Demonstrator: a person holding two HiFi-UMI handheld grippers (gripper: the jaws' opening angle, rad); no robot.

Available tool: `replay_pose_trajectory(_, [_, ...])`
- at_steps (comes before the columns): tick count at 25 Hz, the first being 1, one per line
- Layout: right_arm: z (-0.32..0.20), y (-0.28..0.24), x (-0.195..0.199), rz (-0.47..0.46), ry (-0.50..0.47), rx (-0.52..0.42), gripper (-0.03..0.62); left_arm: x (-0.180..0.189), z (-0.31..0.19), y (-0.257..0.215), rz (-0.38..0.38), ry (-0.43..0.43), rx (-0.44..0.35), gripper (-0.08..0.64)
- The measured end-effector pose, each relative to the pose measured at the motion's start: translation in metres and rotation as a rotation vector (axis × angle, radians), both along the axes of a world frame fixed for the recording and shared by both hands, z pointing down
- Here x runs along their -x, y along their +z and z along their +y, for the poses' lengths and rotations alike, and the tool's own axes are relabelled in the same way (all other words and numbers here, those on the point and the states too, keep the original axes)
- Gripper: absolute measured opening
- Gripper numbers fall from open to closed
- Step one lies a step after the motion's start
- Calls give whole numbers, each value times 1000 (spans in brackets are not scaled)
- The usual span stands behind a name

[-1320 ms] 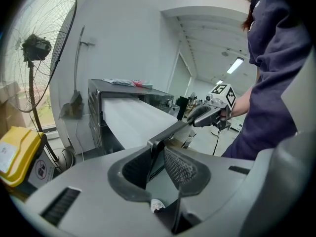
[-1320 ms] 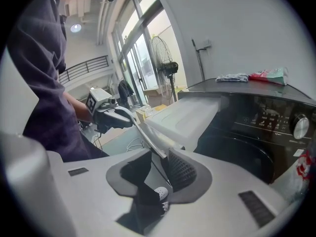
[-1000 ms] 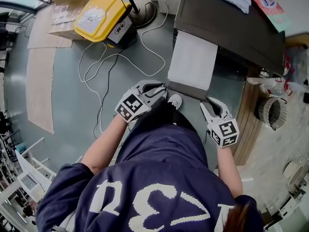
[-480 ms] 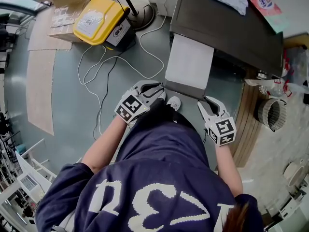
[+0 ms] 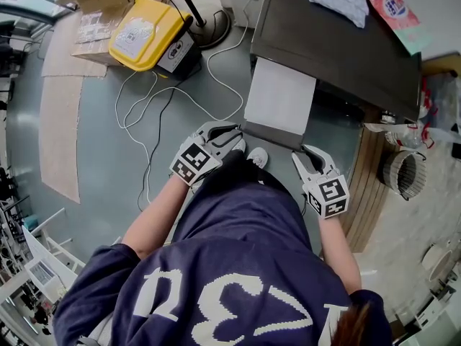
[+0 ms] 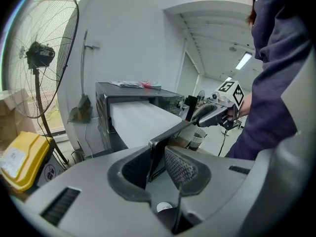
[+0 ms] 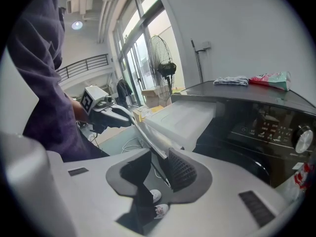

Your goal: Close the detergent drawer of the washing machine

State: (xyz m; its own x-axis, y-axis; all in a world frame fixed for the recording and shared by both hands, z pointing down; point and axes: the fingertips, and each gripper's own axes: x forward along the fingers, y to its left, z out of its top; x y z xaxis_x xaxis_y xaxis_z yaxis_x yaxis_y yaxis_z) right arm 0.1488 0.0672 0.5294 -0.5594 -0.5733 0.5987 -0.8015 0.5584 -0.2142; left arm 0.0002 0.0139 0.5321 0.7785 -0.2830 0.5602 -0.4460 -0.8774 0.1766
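Your torso (image 5: 238, 265) blocks the lower middle of the head view, and the washing machine (image 5: 338, 42) runs off the top edge. The detergent drawer (image 5: 279, 96) sticks out of its front, centre frame; you can't make out its compartments. Your left hand-held gripper (image 5: 234, 134) is clamped, jaws partway apart, on the drawer front's left corner, and the right hand-held gripper (image 5: 308, 156) on its right corner. A white cable (image 5: 155, 114) loops across the grey floor (image 5: 108, 157), with a yellow case (image 5: 140, 26) at upper left.
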Motion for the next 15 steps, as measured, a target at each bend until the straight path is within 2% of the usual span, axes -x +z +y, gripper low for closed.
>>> replay_pose_trajectory(9, [-23,2,0,-3,17,6,124,-1,-26,2,-6,-18,-8,99])
replay_pose_trajectory(15, [-37,3,2,5,40,15,125,0,-43,2,-10,29,0,100])
